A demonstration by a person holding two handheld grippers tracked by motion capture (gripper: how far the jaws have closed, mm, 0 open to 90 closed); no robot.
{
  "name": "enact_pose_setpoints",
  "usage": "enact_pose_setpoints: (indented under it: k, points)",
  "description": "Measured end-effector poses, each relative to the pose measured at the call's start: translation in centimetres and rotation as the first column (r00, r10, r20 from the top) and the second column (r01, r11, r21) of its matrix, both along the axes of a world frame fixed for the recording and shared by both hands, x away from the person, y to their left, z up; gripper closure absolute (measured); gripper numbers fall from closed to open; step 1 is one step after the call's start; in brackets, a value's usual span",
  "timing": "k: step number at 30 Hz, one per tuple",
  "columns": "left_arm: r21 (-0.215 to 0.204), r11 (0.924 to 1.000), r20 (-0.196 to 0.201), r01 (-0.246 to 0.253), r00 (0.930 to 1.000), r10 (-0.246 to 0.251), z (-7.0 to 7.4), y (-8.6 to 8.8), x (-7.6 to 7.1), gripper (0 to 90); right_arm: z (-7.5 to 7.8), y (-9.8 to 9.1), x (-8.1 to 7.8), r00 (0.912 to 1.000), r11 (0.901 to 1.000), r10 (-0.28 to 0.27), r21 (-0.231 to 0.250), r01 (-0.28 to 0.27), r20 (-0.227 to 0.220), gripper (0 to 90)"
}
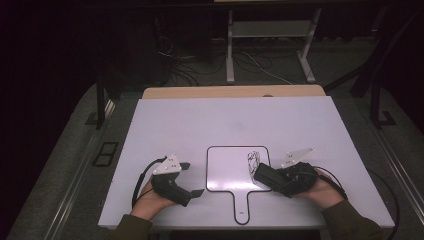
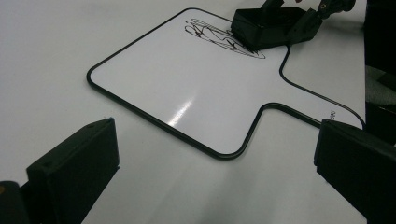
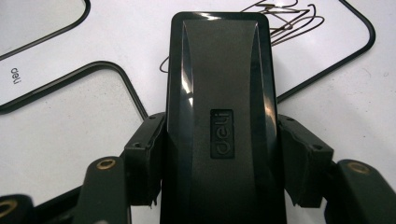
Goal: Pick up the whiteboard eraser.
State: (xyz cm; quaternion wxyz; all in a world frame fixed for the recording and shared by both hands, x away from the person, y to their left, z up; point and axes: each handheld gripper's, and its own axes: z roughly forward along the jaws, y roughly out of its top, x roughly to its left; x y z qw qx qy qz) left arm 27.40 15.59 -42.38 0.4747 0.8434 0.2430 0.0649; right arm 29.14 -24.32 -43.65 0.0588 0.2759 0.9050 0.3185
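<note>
With the right gripper [image 1: 267,176] jaws pinching the deli eraser [image 3: 219,121] at the scribble [image 1: 252,161], press flat; left gripper [image 1: 192,179] jaws spread.

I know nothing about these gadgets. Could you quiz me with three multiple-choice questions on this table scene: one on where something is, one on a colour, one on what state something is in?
1. Where on the paddle-shaped whiteboard is the scribble?
A. On the handle
B. Near the corner by the right hand-held gripper
C. In the corner by the left hand-held gripper

2. What colour is the whiteboard eraser?
A. Black
B. Yellow
C. Red

3. How do the left hand-held gripper's jaws stand?
A. Shut on a marker
B. Shut on the board's handle
C. Open, holding nothing

Answers:
1. B: in the high view the ink lies at the board's right side, next to the eraser.
2. A: the right gripper view shows a black casing clamped between the jaws.
3. C: the left gripper view shows the two jaws wide apart with bare table between them.
</note>
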Motion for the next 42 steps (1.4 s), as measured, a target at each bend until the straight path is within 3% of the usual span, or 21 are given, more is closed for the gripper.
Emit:
enact_pose_setpoints:
  k: [8,20,42]
  points:
    - [-0.001,1.0000,0.002,-0.001,1.0000,0.001,0.0,0.0,0.0,0.0,0.1,0.2,-0.1,0.9999,0.9998,0.001,-0.019,-0.001,0.013,38.1]
    - [0.004,1.0000,0.003,0.002,1.0000,-0.002,0.0,-0.1,-0.1,0.0,0.4,0.4,0.1,0.9999,0.9991,0.010,-0.042,-0.011,-0.012,38.6]
    - [0.009,0.9999,0.004,0.009,1.0000,-0.009,0.0,-0.1,0.0,0.0,2.1,-0.3,0.0,1.0000,0.9999,-0.003,-0.010,0.003,0.002,38.7]
